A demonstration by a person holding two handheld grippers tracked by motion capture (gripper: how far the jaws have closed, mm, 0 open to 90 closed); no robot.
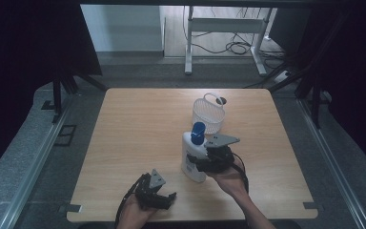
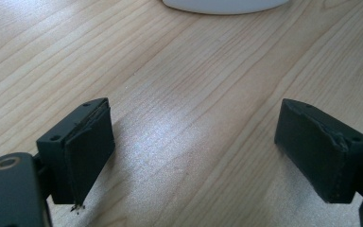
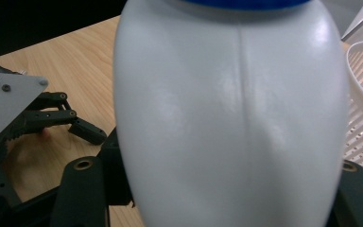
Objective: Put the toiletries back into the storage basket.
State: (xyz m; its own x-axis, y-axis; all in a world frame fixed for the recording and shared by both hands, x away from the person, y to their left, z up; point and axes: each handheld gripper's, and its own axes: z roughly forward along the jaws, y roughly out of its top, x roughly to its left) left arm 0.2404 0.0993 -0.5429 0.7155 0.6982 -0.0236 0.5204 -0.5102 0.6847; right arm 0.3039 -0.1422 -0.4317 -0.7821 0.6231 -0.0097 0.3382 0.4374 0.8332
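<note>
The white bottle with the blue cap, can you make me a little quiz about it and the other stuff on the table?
1. True or false: the right gripper grips the white bottle.
2. What stands just behind the bottle: A a white basket, B a red cup, C a book?
3. Fill in: the left gripper has its jaws ____.

Key: 1 true. 2 A, the white basket. 3 open, over the wooden table.

White bottle (image 1: pixel 193 156) upright in right claw (image 1: pixel 201 163), beside white basket (image 1: pixel 208 114).
</note>
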